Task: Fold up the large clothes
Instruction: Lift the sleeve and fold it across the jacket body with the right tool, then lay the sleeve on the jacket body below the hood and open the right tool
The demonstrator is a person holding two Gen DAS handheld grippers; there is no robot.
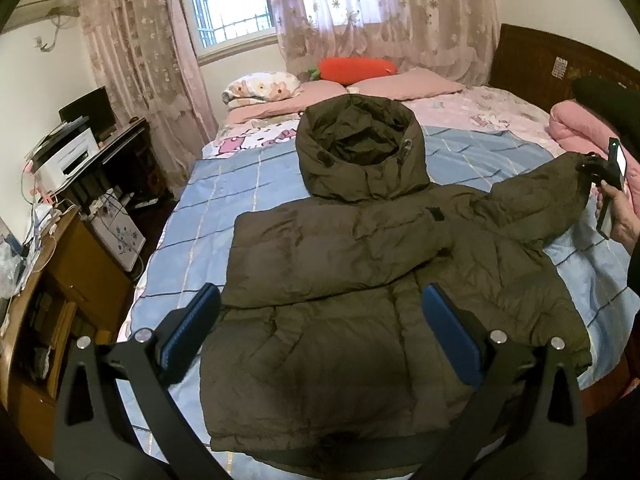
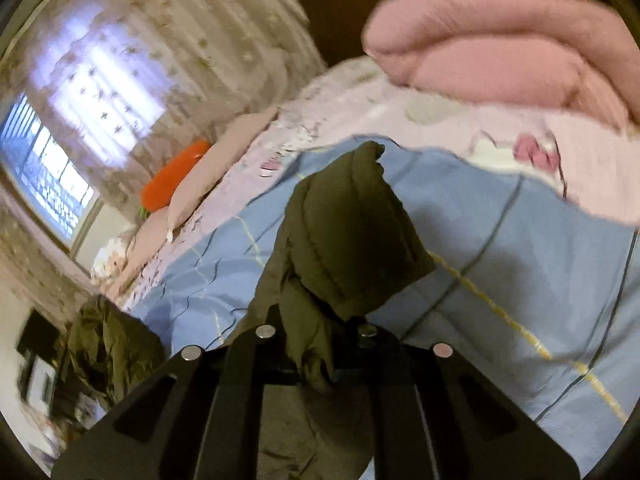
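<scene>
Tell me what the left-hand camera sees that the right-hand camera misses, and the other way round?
Only the left wrist view shows the whole olive jacket spread on the bed with its hood up by the pillows, one sleeve already folded across the chest, the open left gripper, and a desk with a printer. Only the right wrist view shows, close up, the right gripper shut on the sleeve cuff, lifted off the cover. Both show the blue checked cover, the orange cushion, the curtained window and the pink quilt.
</scene>
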